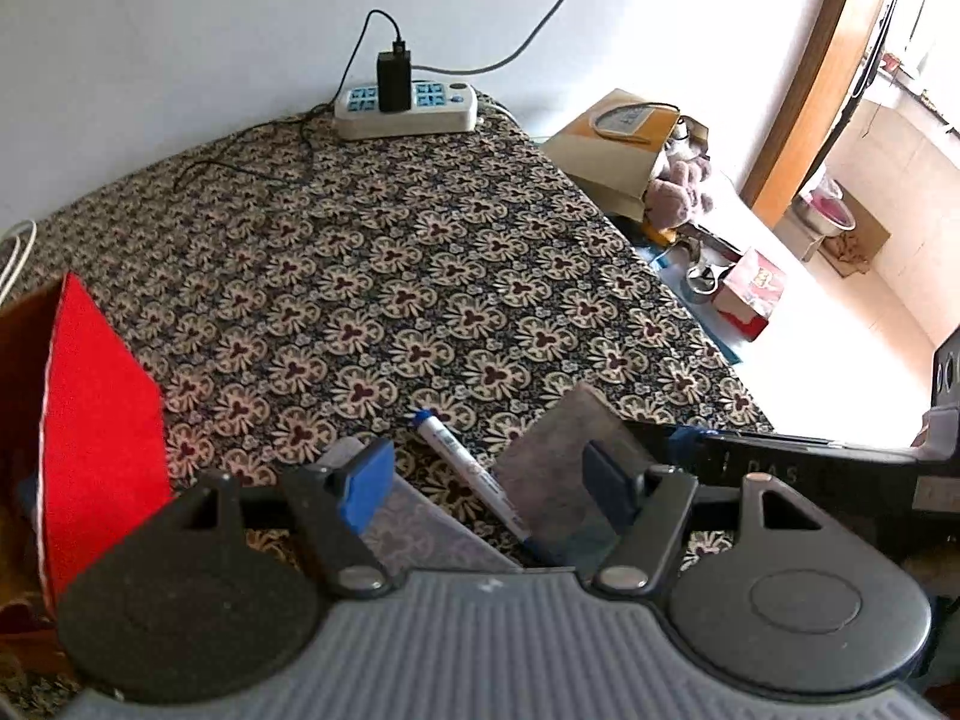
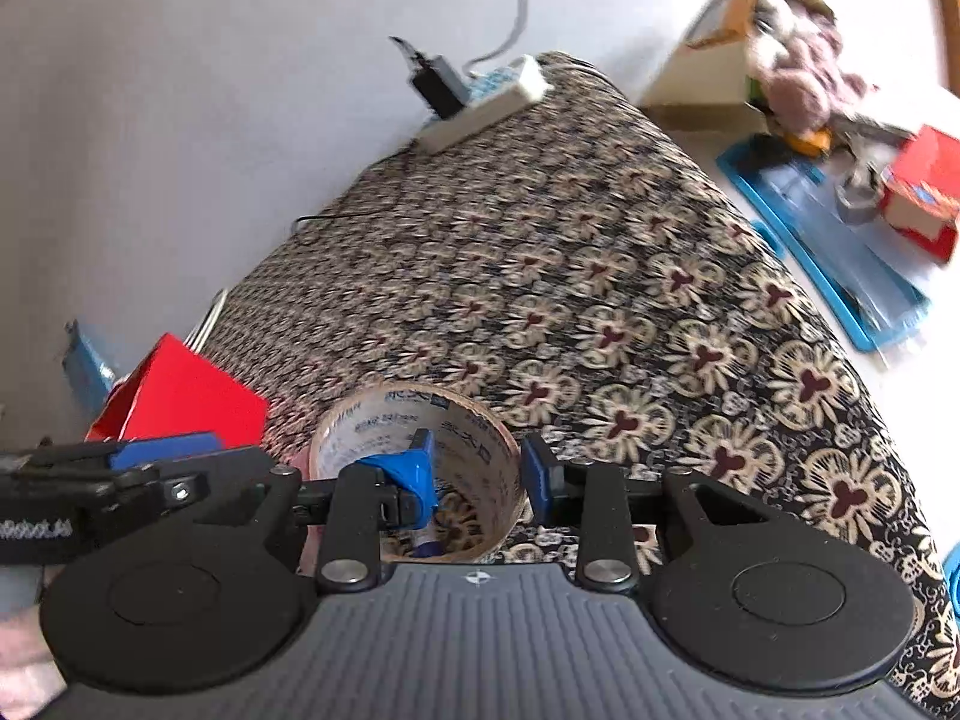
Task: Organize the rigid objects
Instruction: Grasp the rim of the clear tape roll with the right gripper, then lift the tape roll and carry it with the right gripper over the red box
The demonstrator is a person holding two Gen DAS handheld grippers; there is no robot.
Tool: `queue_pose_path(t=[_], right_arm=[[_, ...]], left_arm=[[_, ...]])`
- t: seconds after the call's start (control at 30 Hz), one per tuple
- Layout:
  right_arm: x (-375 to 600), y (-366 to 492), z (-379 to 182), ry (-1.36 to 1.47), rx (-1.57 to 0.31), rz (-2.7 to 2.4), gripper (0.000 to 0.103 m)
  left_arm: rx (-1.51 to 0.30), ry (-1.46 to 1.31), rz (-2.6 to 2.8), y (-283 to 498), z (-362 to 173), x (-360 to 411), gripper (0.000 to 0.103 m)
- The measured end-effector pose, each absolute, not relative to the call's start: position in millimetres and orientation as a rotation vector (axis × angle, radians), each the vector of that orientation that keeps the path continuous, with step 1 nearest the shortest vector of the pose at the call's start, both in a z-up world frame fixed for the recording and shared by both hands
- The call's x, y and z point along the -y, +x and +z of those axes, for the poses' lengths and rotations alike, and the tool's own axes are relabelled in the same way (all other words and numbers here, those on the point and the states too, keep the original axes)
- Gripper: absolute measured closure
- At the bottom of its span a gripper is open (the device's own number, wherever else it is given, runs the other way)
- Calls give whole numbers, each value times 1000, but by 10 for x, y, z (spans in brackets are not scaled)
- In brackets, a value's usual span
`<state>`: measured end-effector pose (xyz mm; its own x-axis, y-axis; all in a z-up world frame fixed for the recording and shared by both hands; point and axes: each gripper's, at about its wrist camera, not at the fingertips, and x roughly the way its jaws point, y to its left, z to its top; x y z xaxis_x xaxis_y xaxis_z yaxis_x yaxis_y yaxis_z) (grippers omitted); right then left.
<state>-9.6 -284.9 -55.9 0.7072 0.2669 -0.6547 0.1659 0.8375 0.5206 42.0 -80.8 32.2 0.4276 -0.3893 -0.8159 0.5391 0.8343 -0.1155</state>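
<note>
Right gripper [image 2: 474, 474] fingers clamp tape roll [image 2: 414, 468] wall, one inside, near surface [image 2: 600, 276] edge. Roll light, stiff, slick. Left gripper [image 1: 486, 474] spread over pen [image 1: 474, 474]; take mid-barrel.

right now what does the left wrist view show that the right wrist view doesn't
Only the left wrist view: the blue-capped white marker pen lying between the open left gripper.

Only the right wrist view: the brown packing tape roll, its wall between the right gripper fingers, and a blue plastic tray.

Both: the floral tablecloth, white power strip and red box.
</note>
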Motion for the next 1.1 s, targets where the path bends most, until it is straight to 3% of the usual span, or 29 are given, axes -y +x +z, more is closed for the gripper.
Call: queue_pose_path(t=[0.2, 0.37, 0.53, 0.7, 0.77, 1.1], right_arm=[[2812, -137, -551, 629, -778, 44, 88], [2750, -152, -596, 641, -820, 57, 88], [2666, -141, -735, 653, -889, 28, 91], [2630, -168, -805, 718, -920, 31, 94], [2581, -179, -784, 702, -918, 24, 96], [2316, -287, -391, 638, -810, 27, 103]], left_arm=[[-984, 151, -582, 437, 289, 761, 33], [-1041, 142, -560, 517, 151, 715, 49], [-1054, 140, -569, 526, 77, 696, 47], [-1054, 204, -604, 464, 11, 877, 59], [-1062, 235, -612, 427, -36, 942, 78], [-969, 237, -619, 284, 156, 704, 88]])
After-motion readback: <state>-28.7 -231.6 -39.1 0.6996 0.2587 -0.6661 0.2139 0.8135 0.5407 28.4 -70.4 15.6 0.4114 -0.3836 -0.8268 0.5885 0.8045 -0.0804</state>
